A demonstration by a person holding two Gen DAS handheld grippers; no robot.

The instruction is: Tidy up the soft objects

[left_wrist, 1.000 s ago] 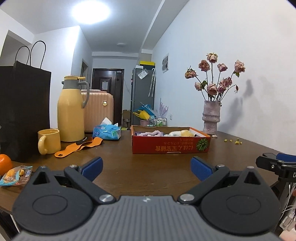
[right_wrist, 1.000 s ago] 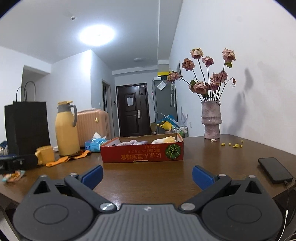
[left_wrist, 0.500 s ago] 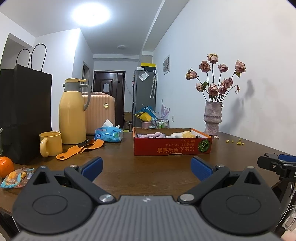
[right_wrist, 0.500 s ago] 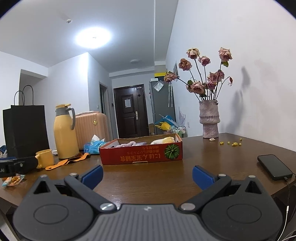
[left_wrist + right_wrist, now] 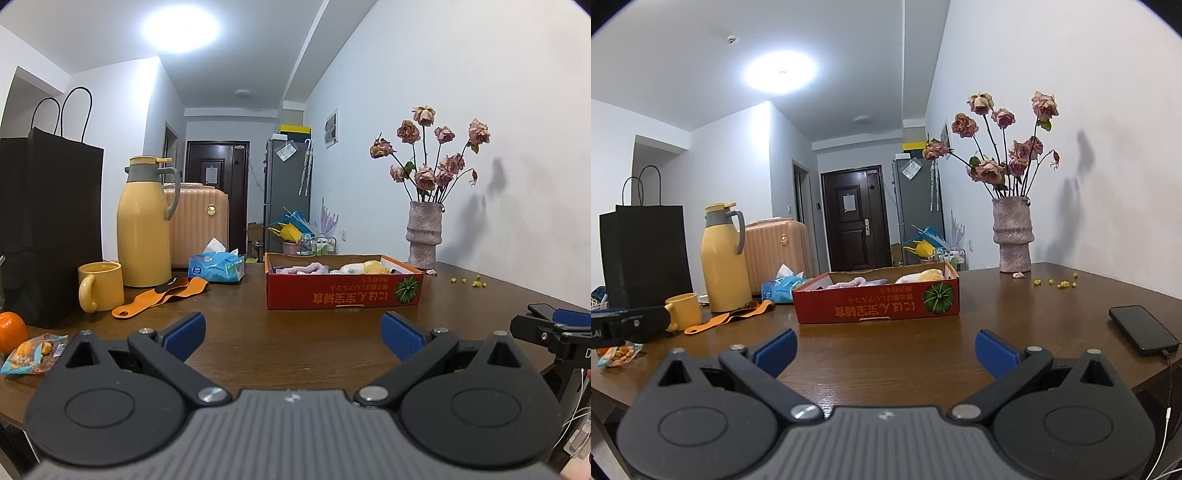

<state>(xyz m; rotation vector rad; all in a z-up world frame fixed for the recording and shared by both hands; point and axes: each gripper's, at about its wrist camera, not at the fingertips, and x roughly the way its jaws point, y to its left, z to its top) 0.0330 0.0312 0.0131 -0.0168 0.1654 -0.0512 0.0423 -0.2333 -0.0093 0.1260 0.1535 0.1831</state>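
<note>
Soft things, a purple one [image 5: 308,268] and a yellow one [image 5: 370,266], lie in the red box [image 5: 343,295] mid-table, while we hold both grippers, left [image 5: 291,334] and right [image 5: 884,349], spread wide and empty, low over the table's [image 5: 295,332] near edge. We judge this fits either sorting about to start or sorting done. Nothing soft shows loose nearby, so we name no next grasp.

Thermos [image 5: 144,225]: I see it at my ten o'clock, beside the mug [image 5: 100,286].
Phone [image 5: 1143,329]: three o'clock, cable attached.
</note>
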